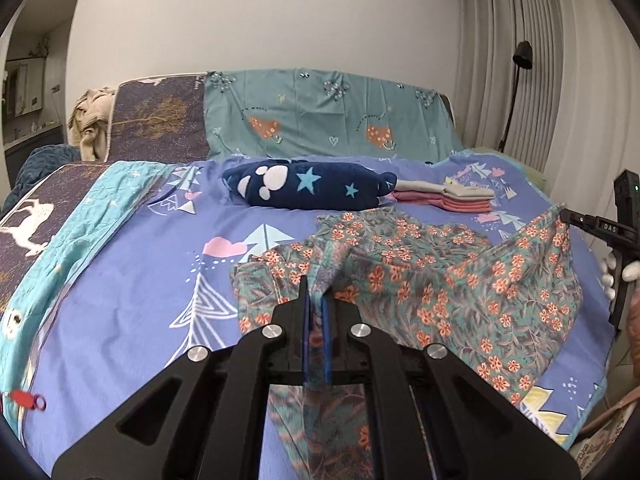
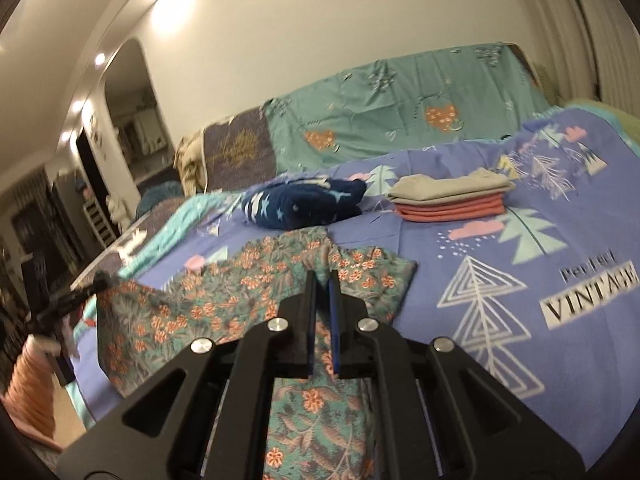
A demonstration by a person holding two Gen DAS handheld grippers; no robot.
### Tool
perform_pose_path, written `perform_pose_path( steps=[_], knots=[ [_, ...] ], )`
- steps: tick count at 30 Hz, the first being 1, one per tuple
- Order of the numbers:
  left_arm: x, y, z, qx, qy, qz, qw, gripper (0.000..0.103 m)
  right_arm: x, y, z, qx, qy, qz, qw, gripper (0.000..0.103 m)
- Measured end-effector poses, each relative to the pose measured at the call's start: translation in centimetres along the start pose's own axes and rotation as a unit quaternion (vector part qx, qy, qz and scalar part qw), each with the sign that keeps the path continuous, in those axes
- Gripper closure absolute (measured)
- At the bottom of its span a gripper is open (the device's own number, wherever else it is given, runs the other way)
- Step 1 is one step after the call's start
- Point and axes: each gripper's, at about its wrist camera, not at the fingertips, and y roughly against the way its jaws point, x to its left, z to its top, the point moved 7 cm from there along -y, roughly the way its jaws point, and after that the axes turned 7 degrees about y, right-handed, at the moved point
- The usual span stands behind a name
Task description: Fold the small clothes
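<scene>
Item: teal cotton garment with orange floral print (image 1: 420,280), spread on lilac patterned bedcover (image 1: 140,264), edges pinched in closed left claw (image 1: 316,292) and right claw (image 2: 322,280); fold mid-way, next laying edges flat.

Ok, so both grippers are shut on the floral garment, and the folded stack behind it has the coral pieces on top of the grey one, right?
Not quite. The right wrist view shows the grey piece on top of the coral pieces. Otherwise yes: left gripper and right gripper are both shut on the floral garment.
</scene>
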Motion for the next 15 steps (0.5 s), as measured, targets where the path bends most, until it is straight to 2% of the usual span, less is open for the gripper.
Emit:
perform_pose_path(
  steps=[5, 10, 15],
  knots=[
    [0.8, -1.5, 1.4, -0.006, 0.0, 0.02, 0.9998, 0.099, -1.4, -1.7, 1.1, 0.003, -0.004, -0.014, 1.0, 0.098],
    [2.5, -3.4, 4.3, -0.017, 0.01, 0.047, 0.9987, 0.099, -3.6, -4.1, 3.5, 0.0, -0.007, -0.036, 0.999, 0.098],
    [3.0, -7.9, 7.7, -0.005, -0.018, 0.066, 0.9977, 0.098, -4.8, -8.7, 6.2, 0.015, 0.015, -0.048, 0.999, 0.098]
  ],
)
